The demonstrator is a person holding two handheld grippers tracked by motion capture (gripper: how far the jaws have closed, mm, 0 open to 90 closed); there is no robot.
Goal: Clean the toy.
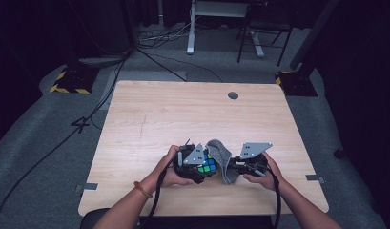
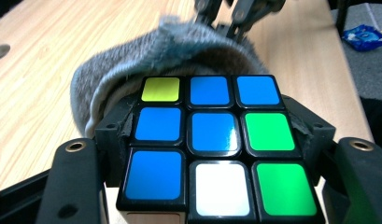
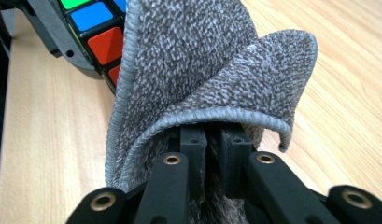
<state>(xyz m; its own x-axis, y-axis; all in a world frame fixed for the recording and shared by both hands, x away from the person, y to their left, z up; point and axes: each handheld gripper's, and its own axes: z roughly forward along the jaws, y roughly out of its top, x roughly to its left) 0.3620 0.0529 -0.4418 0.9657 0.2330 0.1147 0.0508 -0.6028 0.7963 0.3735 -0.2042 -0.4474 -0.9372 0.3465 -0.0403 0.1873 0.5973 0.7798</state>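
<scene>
At the left, a puzzle cube (image 2: pixel 212 144) is clamped between the jaws of the left claw (image 1: pixel 196 164), its blue, green, yellow and white tiles turned toward that claw's camera. It is held low over the near middle of the worktop (image 1: pixel 183 109); whether it rests on the wood cannot be told. Just to its right, a grey cloth (image 3: pixel 212 70) is draped against the far side of the cube and seems to touch it. Farther right, the right claw (image 1: pixel 238 166) is clenched on a fold of this cloth, the jaws nearly together with fabric pinched between them. The step in hand is judged to be the wiping of the cube. The next move calls for the cloth to be drawn across a face while the cube is kept firmly gripped, and perhaps turned so an unwiped face is presented.
</scene>
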